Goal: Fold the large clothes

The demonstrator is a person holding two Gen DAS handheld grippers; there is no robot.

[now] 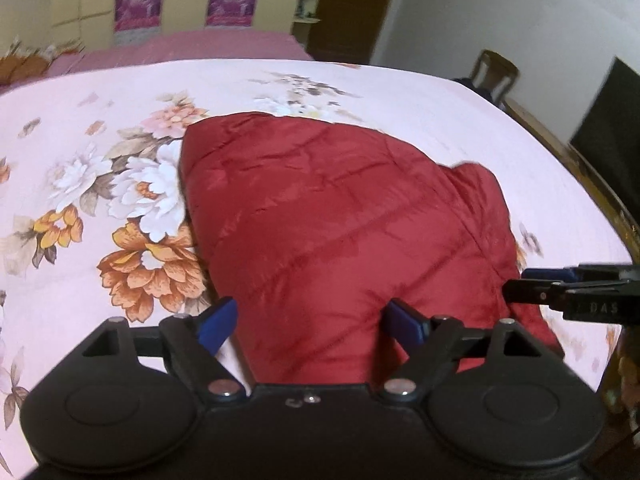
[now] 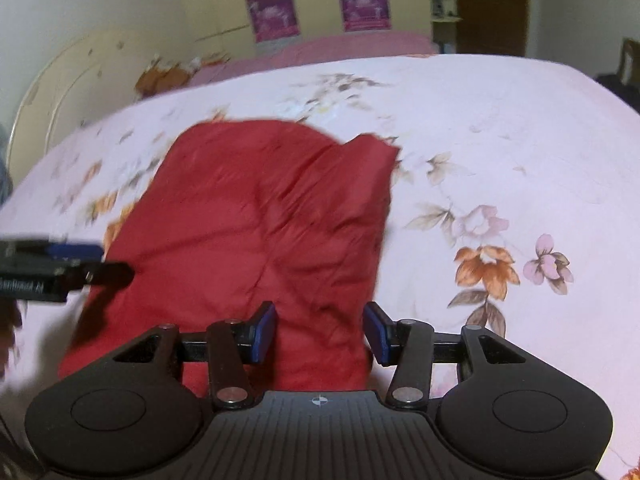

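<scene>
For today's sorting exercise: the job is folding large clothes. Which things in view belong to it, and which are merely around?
Job: red jacket, left gripper, right gripper, both open.

Around: floral bedsheet, chair, posters, door.

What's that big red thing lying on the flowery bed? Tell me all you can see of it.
The red jacket looks like a padded, quilted garment of shiny dark-red fabric with stitched seams. It lies flat and partly folded on the pink floral bedsheet, a flap or sleeve sticking out on its right side. Its near edge sits between the open fingers of both tools: the left tool and the right tool. Whether either one touches the cloth is unclear.
</scene>
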